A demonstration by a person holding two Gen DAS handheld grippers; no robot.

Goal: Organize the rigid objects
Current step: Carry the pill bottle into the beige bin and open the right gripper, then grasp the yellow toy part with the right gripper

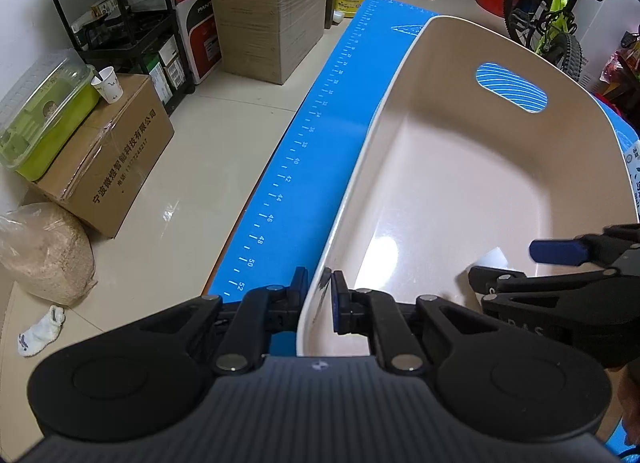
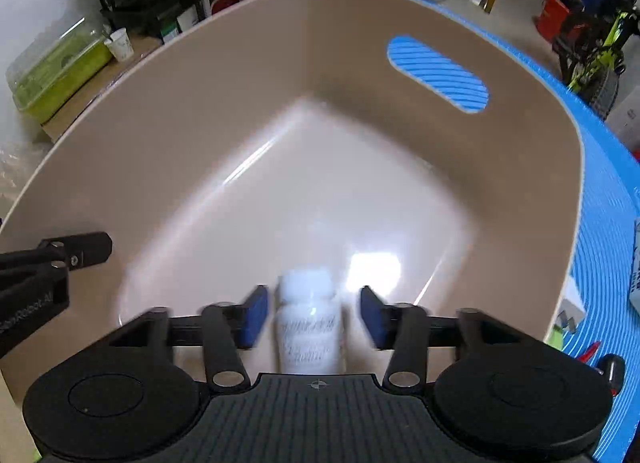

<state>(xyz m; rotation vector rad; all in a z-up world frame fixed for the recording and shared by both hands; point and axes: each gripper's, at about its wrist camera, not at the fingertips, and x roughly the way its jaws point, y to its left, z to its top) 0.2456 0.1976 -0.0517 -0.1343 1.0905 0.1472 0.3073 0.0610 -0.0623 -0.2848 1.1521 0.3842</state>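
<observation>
A beige plastic basket [image 1: 480, 183] with a handle slot stands on a blue mat [image 1: 320, 123]. My left gripper [image 1: 320, 291] is shut on the basket's near rim, one finger outside the wall and one inside. My right gripper [image 2: 314, 315] hangs inside the basket [image 2: 200, 103], pointing down at the floor of it. A small white bottle [image 2: 308, 323], blurred, stands between its blue pads [image 2: 256, 315] with a gap on each side, so the pads do not press on it. In the left wrist view the right gripper [image 1: 520, 263] enters from the right, with the bottle's [image 1: 494, 259] white cap between its fingers.
The mat's left edge drops to a tiled floor with cardboard boxes [image 1: 108, 151], a green lidded container [image 1: 44, 119], a paper cup [image 1: 107, 84] and a sock [image 1: 40, 333]. A bicycle [image 1: 556, 19] stands beyond the basket. Small items [image 2: 570, 315] lie on the mat [image 2: 600, 223] at right.
</observation>
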